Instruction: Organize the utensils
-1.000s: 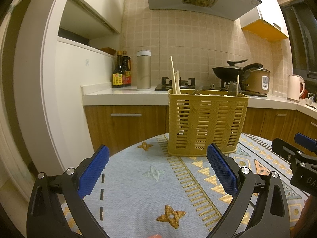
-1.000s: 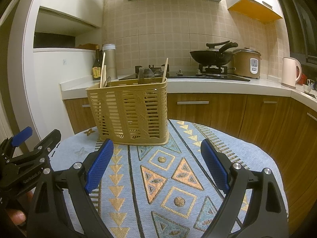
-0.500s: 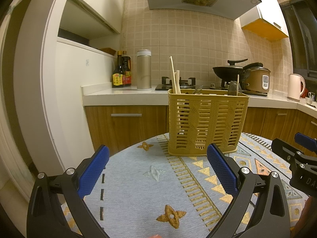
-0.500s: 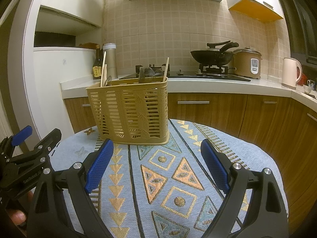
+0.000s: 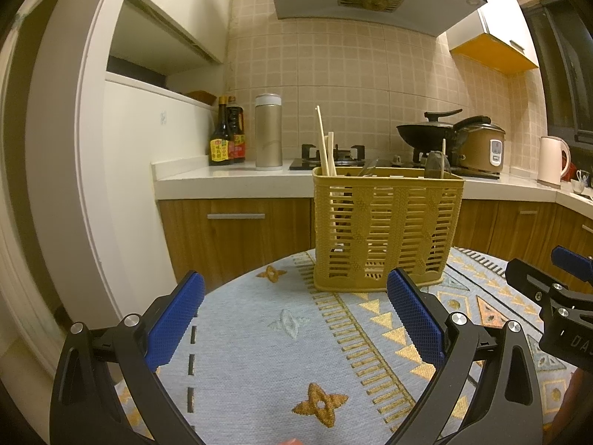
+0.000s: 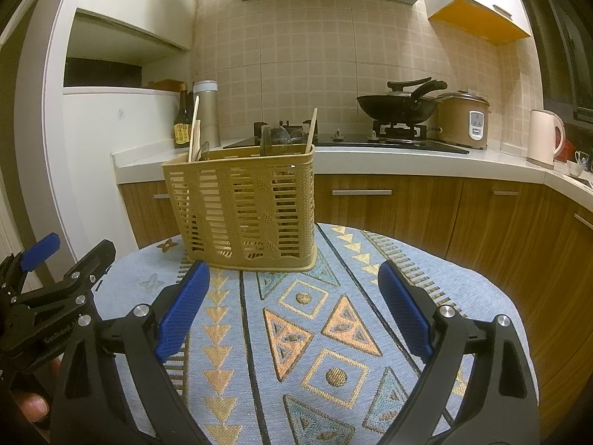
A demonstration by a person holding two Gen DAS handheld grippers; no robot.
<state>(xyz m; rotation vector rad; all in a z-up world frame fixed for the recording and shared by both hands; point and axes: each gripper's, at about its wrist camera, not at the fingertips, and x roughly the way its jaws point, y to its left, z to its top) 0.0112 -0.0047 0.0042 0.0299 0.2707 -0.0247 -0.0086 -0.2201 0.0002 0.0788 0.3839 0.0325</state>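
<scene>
The utensil basket (image 5: 387, 230) is standing on the patterned tablecloth (image 5: 259, 333), holding chopsticks (image 5: 324, 144). Left gripper (image 5: 296, 319) and right gripper (image 6: 292, 311) are hovering before it, spread and empty. Approach rim-high, avoiding protruding handles.

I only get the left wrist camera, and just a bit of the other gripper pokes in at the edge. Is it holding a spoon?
Observer: No. The right wrist view shows the right gripper with its jaws wide apart and nothing between them.
Operator: Is a spoon lying on the table over there?
Observer: None shows. Only the patterned cloth lies between those jaws and the basket.
Operator: What's holding my gripper up?
Observer: A person's fingertip shows below the left gripper at that view's bottom left edge.
</scene>
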